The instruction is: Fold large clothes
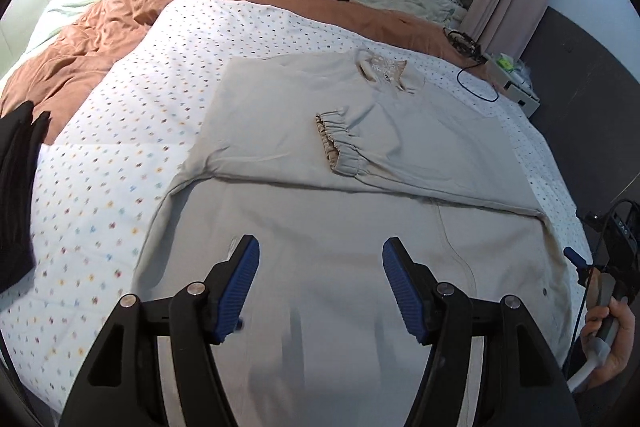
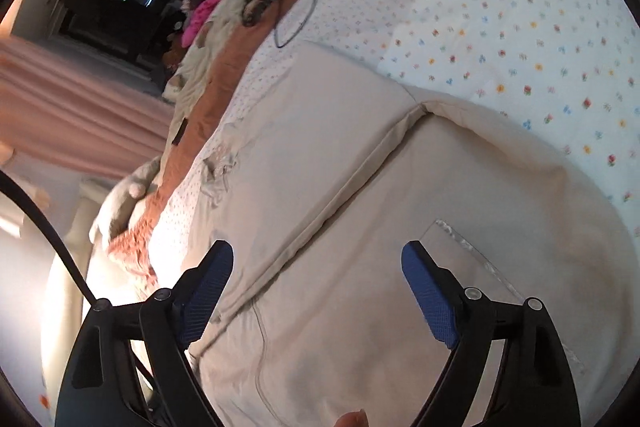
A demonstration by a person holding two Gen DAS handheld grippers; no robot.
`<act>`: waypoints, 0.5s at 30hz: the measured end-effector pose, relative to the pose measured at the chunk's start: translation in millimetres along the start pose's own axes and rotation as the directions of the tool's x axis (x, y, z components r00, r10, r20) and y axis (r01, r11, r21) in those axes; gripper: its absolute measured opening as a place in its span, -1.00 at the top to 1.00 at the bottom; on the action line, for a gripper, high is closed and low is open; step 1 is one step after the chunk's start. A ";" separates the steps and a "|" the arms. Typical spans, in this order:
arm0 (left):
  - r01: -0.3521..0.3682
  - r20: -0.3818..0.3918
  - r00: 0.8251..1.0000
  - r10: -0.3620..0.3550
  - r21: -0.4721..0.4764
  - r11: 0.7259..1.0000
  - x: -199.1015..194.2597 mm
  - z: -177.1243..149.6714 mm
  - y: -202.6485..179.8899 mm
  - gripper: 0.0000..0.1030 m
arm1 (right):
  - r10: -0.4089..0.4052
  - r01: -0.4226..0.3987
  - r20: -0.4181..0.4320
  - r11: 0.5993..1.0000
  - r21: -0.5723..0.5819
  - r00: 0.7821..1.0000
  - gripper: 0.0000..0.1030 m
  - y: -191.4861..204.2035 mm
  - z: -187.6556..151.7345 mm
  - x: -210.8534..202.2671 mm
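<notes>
bedspread (image 1: 132, 131): white quilted cotton with small coloured flower dots, under your work.
garment (image 1: 320, 227): large beige smooth-woven piece, flat on the bedspread, sleeve folded across.
cuff (image 1: 340, 143): gathered elastic, ruffled.
left gripper (image 1: 320, 279): your ribbed blue pads spread apart, empty, over the garment.
right gripper (image 2: 318, 283): likewise spread, holding nothing.

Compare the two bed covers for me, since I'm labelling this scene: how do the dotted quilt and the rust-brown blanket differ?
The dotted quilt is white with small coloured motifs; the rust-brown blanket is plain. The quilt lies fairly smooth under the beige garment; the blanket is rumpled and carries none of it. Both cover the same bed.
</notes>
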State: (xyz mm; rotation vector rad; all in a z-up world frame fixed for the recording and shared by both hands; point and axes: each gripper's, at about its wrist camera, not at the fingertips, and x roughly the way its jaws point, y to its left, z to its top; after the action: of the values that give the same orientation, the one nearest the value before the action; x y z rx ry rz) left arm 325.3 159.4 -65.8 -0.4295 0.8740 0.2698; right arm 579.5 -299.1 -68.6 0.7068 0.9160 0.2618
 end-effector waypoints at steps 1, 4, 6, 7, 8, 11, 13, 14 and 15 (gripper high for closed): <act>0.004 0.005 1.000 -0.004 -0.002 1.000 -8.5 -4.7 3.1 -0.25 | -0.001 0.001 0.009 1.000 -0.020 1.000 -0.66 0.2 -2.3 -8.1; 0.016 0.022 1.000 -0.017 0.005 1.000 -28.2 -14.1 5.8 -0.25 | 0.002 0.004 0.071 0.996 -0.084 0.997 -0.73 5.5 -14.3 -41.9; 0.031 0.041 0.999 -0.030 -0.011 0.999 -42.4 -21.3 8.2 -0.25 | 0.006 0.008 0.105 0.991 -0.132 0.994 -1.00 9.3 -22.6 -61.8; 0.043 0.059 0.997 -0.042 -0.020 0.999 -51.3 -25.5 10.7 -0.25 | 0.007 0.012 0.120 0.987 -0.161 0.993 -1.00 11.0 -27.4 -72.4; 0.048 0.076 0.996 -0.046 -0.024 0.999 -60.2 -29.8 12.5 -0.25 | 0.004 0.022 0.138 0.981 -0.192 0.990 -1.00 12.5 -32.8 -83.9; 0.031 0.123 0.992 -0.029 -0.017 0.999 -88.6 -45.3 16.6 -0.25 | -0.020 0.068 0.175 0.959 -0.276 0.984 -1.00 15.5 -48.5 -112.0; 0.029 0.144 0.989 -0.027 -0.014 0.999 -104.9 -55.3 19.3 -0.26 | -0.041 0.104 0.196 0.942 -0.320 0.980 -1.00 13.4 -60.9 -131.2; 0.028 0.154 0.988 -0.026 -0.013 1.000 -113.5 -61.3 20.7 -0.26 | -0.044 0.110 0.197 0.935 -0.337 0.979 -1.00 13.2 -66.4 -139.0; 0.011 0.164 0.986 -0.010 -0.007 1.000 -121.8 -66.6 21.1 -0.26 | -0.047 0.116 0.198 0.928 -0.355 0.979 -1.00 12.2 -72.1 -146.7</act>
State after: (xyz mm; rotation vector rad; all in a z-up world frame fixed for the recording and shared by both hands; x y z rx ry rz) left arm 196.7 140.2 -13.0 -0.4133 0.7100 0.2951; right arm 435.3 -330.0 3.2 0.3398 0.6897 0.2775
